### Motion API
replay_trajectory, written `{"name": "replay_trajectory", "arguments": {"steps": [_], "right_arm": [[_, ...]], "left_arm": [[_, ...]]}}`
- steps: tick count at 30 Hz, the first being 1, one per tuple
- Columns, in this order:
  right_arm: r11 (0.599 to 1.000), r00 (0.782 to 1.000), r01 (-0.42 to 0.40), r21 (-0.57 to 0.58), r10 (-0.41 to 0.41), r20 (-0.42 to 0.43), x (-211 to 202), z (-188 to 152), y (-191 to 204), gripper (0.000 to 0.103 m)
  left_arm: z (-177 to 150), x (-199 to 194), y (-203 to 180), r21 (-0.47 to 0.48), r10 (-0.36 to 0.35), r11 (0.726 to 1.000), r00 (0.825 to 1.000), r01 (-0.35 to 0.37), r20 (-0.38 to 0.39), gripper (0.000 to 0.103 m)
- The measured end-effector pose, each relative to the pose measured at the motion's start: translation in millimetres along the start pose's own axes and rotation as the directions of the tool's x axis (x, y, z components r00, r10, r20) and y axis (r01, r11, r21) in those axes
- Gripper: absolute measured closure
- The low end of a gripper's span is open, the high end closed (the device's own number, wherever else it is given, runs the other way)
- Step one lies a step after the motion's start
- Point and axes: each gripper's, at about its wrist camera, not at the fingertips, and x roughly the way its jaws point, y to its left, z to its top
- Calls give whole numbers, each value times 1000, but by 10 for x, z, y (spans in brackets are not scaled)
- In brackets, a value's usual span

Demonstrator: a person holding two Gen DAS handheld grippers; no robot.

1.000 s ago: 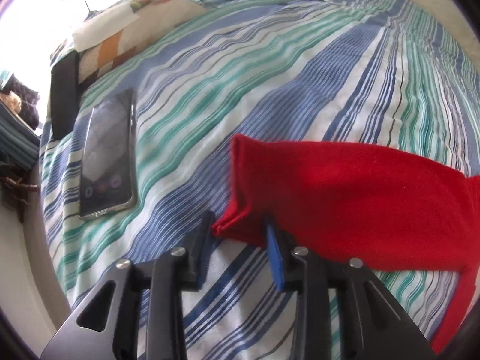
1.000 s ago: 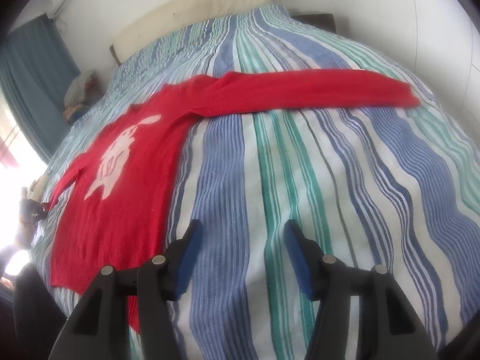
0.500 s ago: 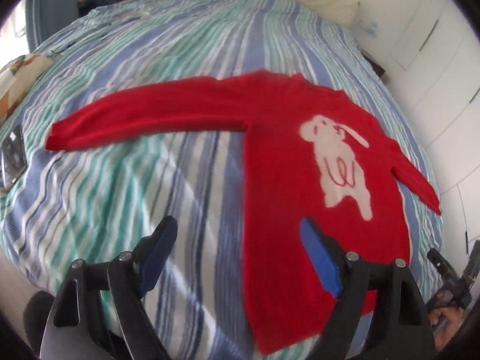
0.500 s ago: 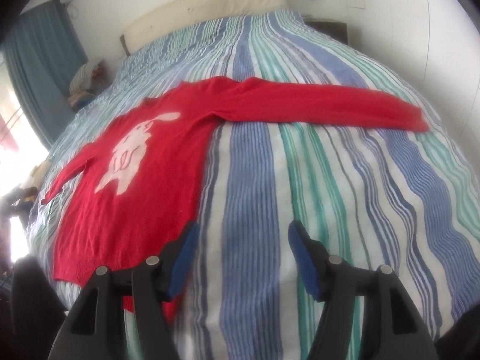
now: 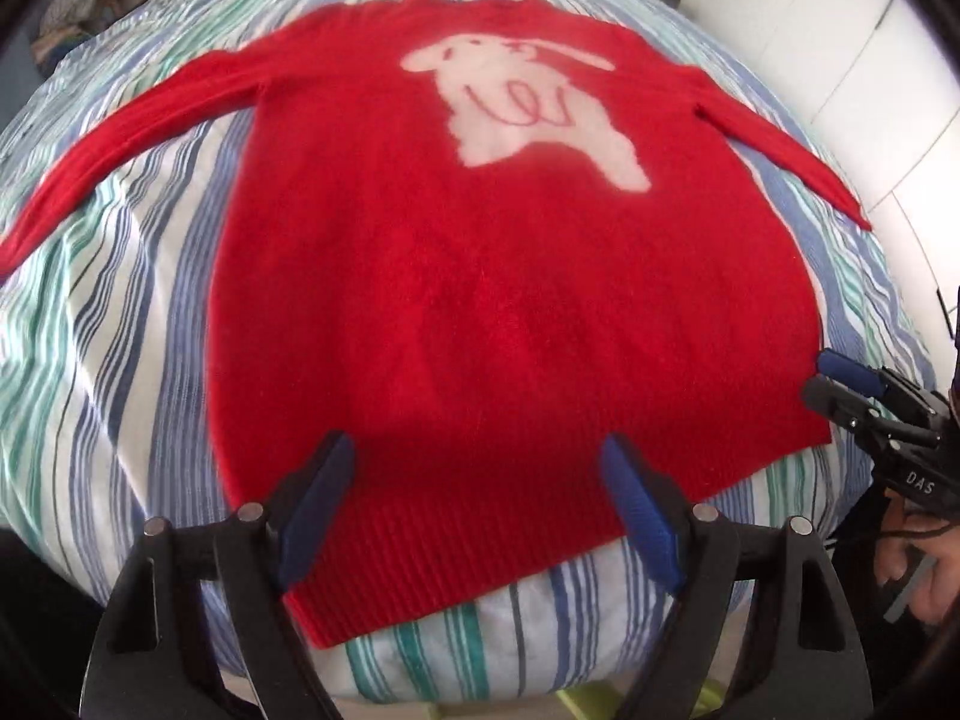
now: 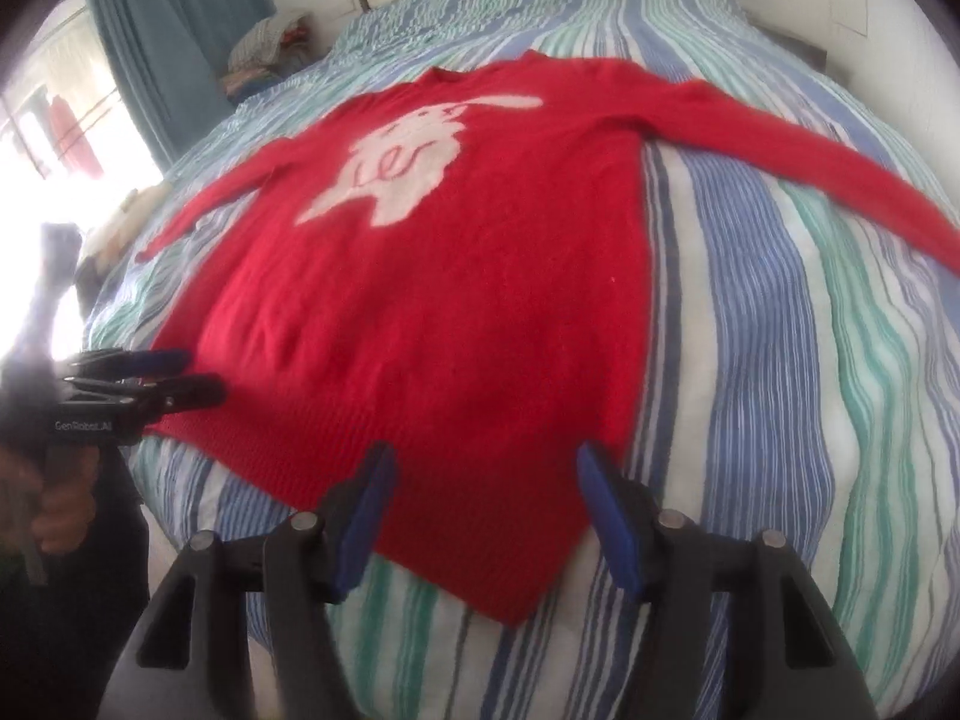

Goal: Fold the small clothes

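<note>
A small red sweater (image 5: 456, 276) with a white animal on the chest lies flat, face up, on the striped bed, both sleeves spread out. It also shows in the right wrist view (image 6: 456, 300). My left gripper (image 5: 480, 480) is open and empty, just above the hem near its middle. My right gripper (image 6: 480, 492) is open and empty above the hem's right corner. The right gripper shows at the right edge of the left wrist view (image 5: 864, 384), by the hem's right corner. The left gripper shows at the left of the right wrist view (image 6: 150, 378), by the hem's left corner.
The bed has a blue, green and white striped cover (image 6: 780, 360) and its front edge drops off just below the hem. A pile of clothes (image 6: 270, 42) lies at the far left by a blue curtain (image 6: 174, 18). White cupboard doors (image 5: 840, 30) stand at the right.
My left gripper let go of the left sleeve cuff, opened wide and swung round to the hem. My right gripper moved left and closer to the hem's right corner.
</note>
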Motion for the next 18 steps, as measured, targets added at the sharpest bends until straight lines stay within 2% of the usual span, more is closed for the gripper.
{"name": "replay_trajectory", "arguments": {"steps": [1,3,5,6,7,9,12,13,15,17,18], "right_arm": [[1000,1000,-2,22,2,17,-45,-20,-52,41],[998,995,40,47,-44,91,-199,34,-118,41],[993,979,86,75,-98,179,-362,124,-197,40],[990,970,108,92,-125,210,-414,171,-253,37],[985,961,131,109,-153,229,-443,218,-320,34],[973,949,169,154,-203,240,-444,313,-485,34],[948,933,180,263,-249,258,-401,313,-793,34],[935,931,193,297,-270,245,-363,277,-884,34],[912,939,204,356,-286,194,-269,194,-1041,34],[895,951,187,405,-269,155,-183,119,-1154,33],[892,954,179,414,-261,149,-159,97,-1184,33]], "left_arm": [[12,-91,23,-7,-8,1000,1000,8,29,18],[81,-268,81,-21,-11,1000,995,13,95,18],[226,-358,160,-45,10,999,987,-3,158,14],[295,-392,226,-61,28,998,983,-17,182,9],[365,-408,311,-86,51,996,978,-34,204,9],[478,-371,519,-156,79,987,970,-43,232,9],[514,-189,823,-257,86,966,976,-33,199,8],[493,-100,897,-277,110,959,977,-56,181,8],[392,80,1033,-303,158,947,978,-111,135,8],[287,269,1130,-320,170,937,983,-141,66,7],[273,290,1126,-315,169,939,984,-141,64,5]]}}
